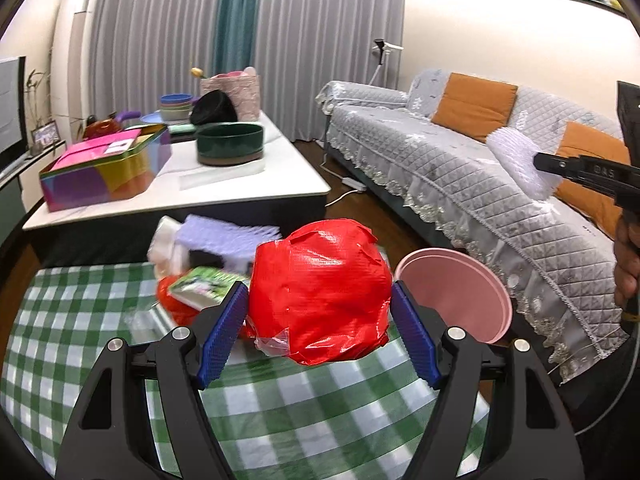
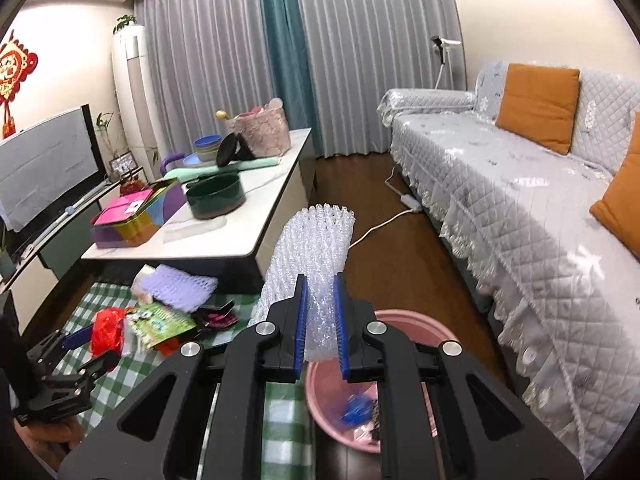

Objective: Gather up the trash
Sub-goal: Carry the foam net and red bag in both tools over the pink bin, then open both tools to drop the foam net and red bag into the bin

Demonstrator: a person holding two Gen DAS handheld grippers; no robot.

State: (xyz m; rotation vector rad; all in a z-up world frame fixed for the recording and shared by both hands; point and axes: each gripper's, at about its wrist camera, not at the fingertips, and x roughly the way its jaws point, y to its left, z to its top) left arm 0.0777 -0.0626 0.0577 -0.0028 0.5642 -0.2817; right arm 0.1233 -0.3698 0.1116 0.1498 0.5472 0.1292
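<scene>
My left gripper (image 1: 318, 290) is shut on a crumpled red plastic bag (image 1: 320, 292), which fills the wide gap between its blue pads just above the green checked cloth (image 1: 80, 320). My right gripper (image 2: 321, 282) is shut on a sheet of white foam netting (image 2: 312, 240) that stands up past the fingertips, over the pink bin (image 2: 416, 319). The bin (image 1: 460, 292) sits on the floor to the right of the cloth, with scraps inside. In the left wrist view the right gripper (image 1: 538, 162) shows at the right edge with the netting (image 1: 516, 160).
More trash lies on the cloth: purple foam netting (image 2: 180, 286), a green packet (image 2: 160, 324) and a dark wrapper (image 2: 218, 316). A white coffee table (image 2: 240, 240) with a dark bowl and colourful tin stands behind. A grey-covered sofa (image 2: 520, 220) runs along the right. A cable crosses the wooden floor.
</scene>
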